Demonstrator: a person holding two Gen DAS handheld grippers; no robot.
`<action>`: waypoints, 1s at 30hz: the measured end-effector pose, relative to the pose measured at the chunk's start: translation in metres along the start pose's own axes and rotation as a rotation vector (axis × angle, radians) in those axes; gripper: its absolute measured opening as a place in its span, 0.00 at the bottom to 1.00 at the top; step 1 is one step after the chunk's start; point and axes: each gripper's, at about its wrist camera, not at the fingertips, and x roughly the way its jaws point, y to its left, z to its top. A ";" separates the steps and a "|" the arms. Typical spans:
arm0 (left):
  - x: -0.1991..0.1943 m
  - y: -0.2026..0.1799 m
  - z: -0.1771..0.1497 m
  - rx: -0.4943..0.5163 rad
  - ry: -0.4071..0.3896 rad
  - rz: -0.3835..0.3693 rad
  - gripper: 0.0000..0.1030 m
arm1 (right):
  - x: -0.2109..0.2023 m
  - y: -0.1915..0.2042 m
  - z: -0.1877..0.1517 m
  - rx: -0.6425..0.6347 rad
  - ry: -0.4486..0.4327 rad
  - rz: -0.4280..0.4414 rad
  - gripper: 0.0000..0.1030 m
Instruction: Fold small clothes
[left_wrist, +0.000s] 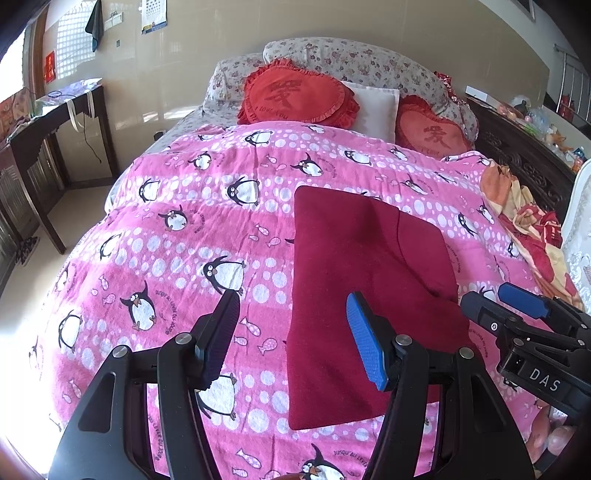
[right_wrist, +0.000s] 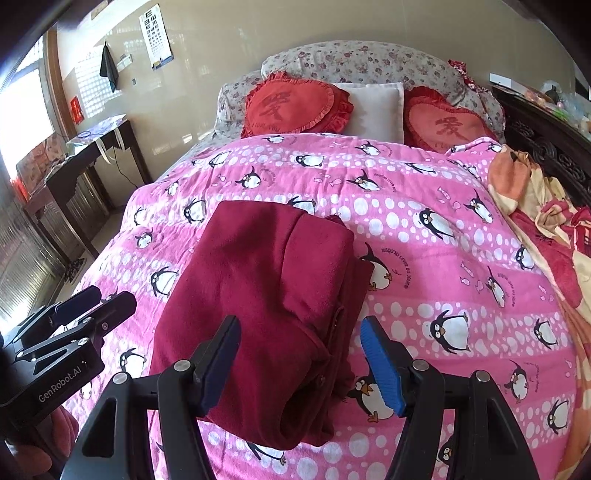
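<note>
— What sits between the right gripper's (right_wrist: 301, 363) fingers?

— The near end of a folded maroon garment (right_wrist: 266, 295), lying on the pink penguin blanket (right_wrist: 424, 229); the jaws stand apart, pads clear of the cloth.

— And at nine o'clock?

— The left gripper (right_wrist: 88, 306), just beside the garment. Two red heart cushions (right_wrist: 295, 105) lie toward twelve.
</note>
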 end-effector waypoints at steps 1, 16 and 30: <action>0.001 0.001 0.000 0.000 0.001 0.001 0.58 | 0.001 0.000 0.000 0.003 0.003 0.002 0.63; 0.007 -0.001 -0.003 0.012 0.013 0.000 0.58 | 0.008 0.002 -0.004 0.005 0.032 0.015 0.63; 0.012 -0.002 -0.005 0.036 0.011 0.005 0.58 | 0.014 0.002 -0.007 0.011 0.052 0.018 0.63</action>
